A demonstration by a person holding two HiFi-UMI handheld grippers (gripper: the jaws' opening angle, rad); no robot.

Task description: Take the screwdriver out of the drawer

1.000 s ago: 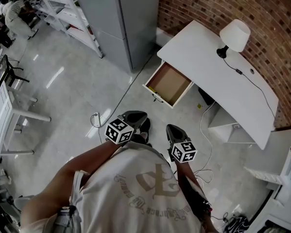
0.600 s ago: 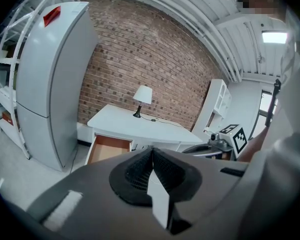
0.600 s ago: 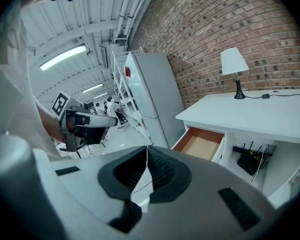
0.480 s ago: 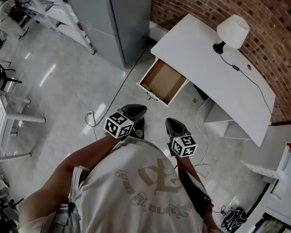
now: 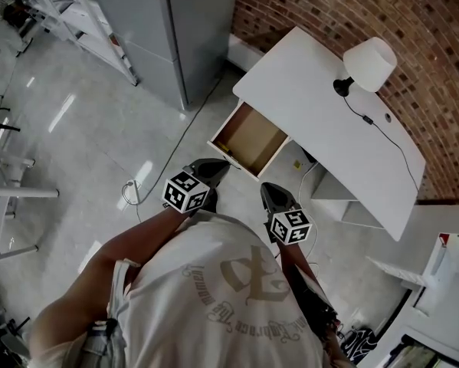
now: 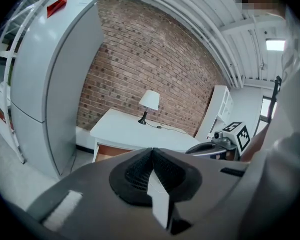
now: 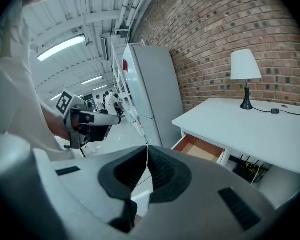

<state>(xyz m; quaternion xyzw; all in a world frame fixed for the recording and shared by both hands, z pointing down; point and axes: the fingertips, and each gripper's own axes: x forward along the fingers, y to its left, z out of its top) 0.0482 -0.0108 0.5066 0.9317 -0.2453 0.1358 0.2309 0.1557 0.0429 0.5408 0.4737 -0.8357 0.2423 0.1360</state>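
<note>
The drawer (image 5: 250, 139) is pulled out of the white desk (image 5: 321, 102) and stands open. It is in front of both grippers, a little way off, with bare floor (image 5: 99, 144) in between. A tiny thin thing lies at the drawer's front edge, in the corner on the left gripper's side. This may be the screwdriver (image 5: 224, 149), but it is too small to be sure. It is nearer to the left gripper (image 5: 216, 168) than to the right gripper (image 5: 268, 191), and neither one touches it.

The rest of the drawer shows only its flat brown bottom. In the right gripper view the drawer (image 7: 201, 149) shows from the side, and only its brown inside wall can be seen.

The person (image 5: 214, 297) holds both grippers low, close to the body, side by side and pointing at the desk. The left gripper (image 6: 152, 152) has its jaws pressed together, with nothing in them. The right gripper (image 7: 146, 149) also has its jaws pressed together, with nothing in them.

A white lamp (image 5: 369, 58) stands at the back of the desk, and its dark cord (image 5: 386, 129) runs over the top. The desk stands against a brick wall (image 5: 413, 21). A tall grey cupboard (image 5: 187, 29) stands just beside the desk, on the left gripper's side
</note>
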